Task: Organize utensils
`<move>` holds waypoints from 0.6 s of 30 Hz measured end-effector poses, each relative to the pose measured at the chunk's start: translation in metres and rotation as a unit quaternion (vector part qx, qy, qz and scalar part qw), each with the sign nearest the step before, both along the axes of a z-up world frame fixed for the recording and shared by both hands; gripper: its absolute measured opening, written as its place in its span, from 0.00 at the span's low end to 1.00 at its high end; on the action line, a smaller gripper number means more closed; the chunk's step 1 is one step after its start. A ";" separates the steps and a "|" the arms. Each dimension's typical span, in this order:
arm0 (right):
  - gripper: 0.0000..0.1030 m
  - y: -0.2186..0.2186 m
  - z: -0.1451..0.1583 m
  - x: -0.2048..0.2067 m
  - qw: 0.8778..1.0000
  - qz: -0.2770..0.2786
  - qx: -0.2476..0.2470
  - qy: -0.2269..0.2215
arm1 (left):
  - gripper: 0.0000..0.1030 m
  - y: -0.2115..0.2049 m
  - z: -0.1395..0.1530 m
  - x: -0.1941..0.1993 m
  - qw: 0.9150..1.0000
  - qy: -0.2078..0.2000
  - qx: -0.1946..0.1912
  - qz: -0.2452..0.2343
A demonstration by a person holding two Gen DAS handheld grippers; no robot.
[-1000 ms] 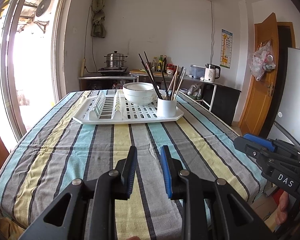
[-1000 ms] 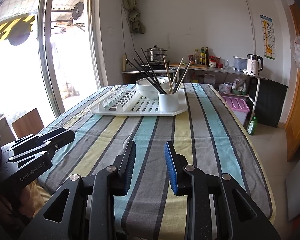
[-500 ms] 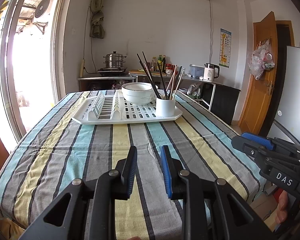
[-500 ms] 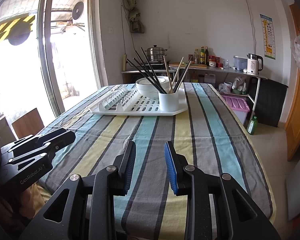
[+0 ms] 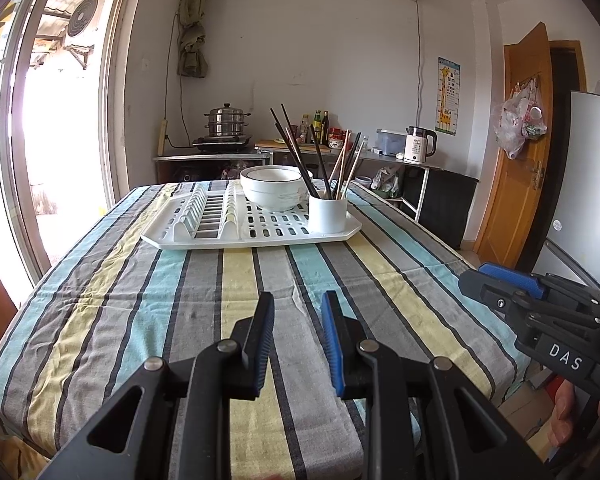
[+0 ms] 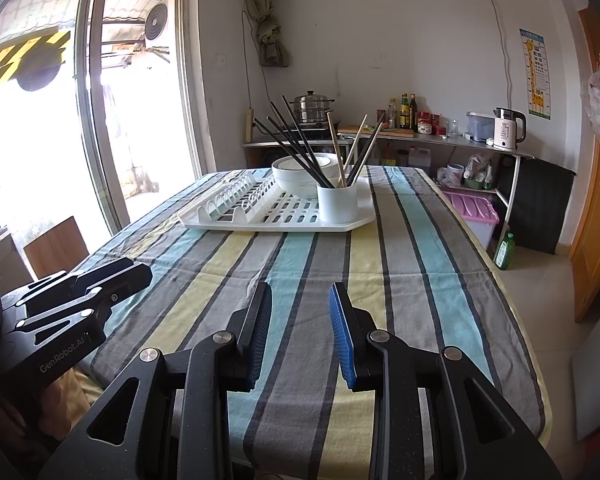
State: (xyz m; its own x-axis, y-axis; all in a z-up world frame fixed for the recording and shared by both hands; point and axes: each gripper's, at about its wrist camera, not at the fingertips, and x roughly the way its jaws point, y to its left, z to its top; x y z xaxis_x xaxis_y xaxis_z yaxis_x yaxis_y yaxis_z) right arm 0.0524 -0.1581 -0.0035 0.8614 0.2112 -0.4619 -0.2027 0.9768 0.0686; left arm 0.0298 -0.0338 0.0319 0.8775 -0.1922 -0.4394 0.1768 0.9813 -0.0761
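Note:
A white drying rack point(image 5: 204, 238) point(image 6: 260, 222) sits at the far end of the striped table. On it stand a white cup point(image 5: 327, 213) point(image 6: 337, 202) holding several black and wooden chopsticks point(image 5: 296, 152) point(image 6: 296, 140), and white bowls point(image 5: 274, 192) point(image 6: 300, 176). My left gripper point(image 5: 297, 304) hovers open over the near table edge with nothing between its fingers. My right gripper point(image 6: 300, 296) is also open and holds nothing, well short of the rack. In the left wrist view the right gripper point(image 5: 500, 280) shows from the side; in the right wrist view the left gripper point(image 6: 112, 276) does.
The striped tablecloth point(image 5: 236, 280) covers the table between grippers and rack. A counter point(image 6: 420, 138) with a steamer pot point(image 5: 225, 122), bottles and a kettle point(image 6: 506, 128) runs along the back wall. A glass door is at the left, a wooden door point(image 5: 516, 152) at the right.

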 end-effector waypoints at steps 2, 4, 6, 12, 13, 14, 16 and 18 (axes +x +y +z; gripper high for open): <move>0.30 0.000 0.000 0.000 1.000 0.000 0.000 0.000 | 0.25 0.000 0.000 0.000 1.000 -0.001 0.001 0.001; 0.30 0.001 0.000 0.000 1.000 0.000 0.000 0.000 | 0.25 0.000 0.000 -0.001 1.000 -0.002 0.002 0.003; 0.30 0.001 0.000 0.000 1.000 0.000 0.000 0.000 | 0.25 0.000 0.000 0.000 1.000 -0.003 0.002 0.004; 0.30 0.003 -0.001 0.000 1.000 0.002 -0.002 0.003 | 0.25 0.000 0.000 0.000 1.000 -0.002 0.002 0.005; 0.30 0.003 -0.001 0.000 1.000 0.002 -0.001 0.003 | 0.25 0.000 0.000 0.000 1.000 -0.001 0.001 0.005; 0.30 0.003 -0.001 0.000 1.000 0.002 -0.001 0.003 | 0.25 0.000 -0.001 0.000 1.000 0.000 0.001 0.004; 0.30 0.004 -0.001 0.000 1.000 0.001 -0.002 0.002 | 0.25 0.001 -0.001 0.000 1.000 0.002 -0.001 0.003; 0.30 0.004 -0.001 0.000 1.000 0.002 -0.001 0.003 | 0.25 0.000 -0.002 0.000 1.000 0.002 0.000 0.004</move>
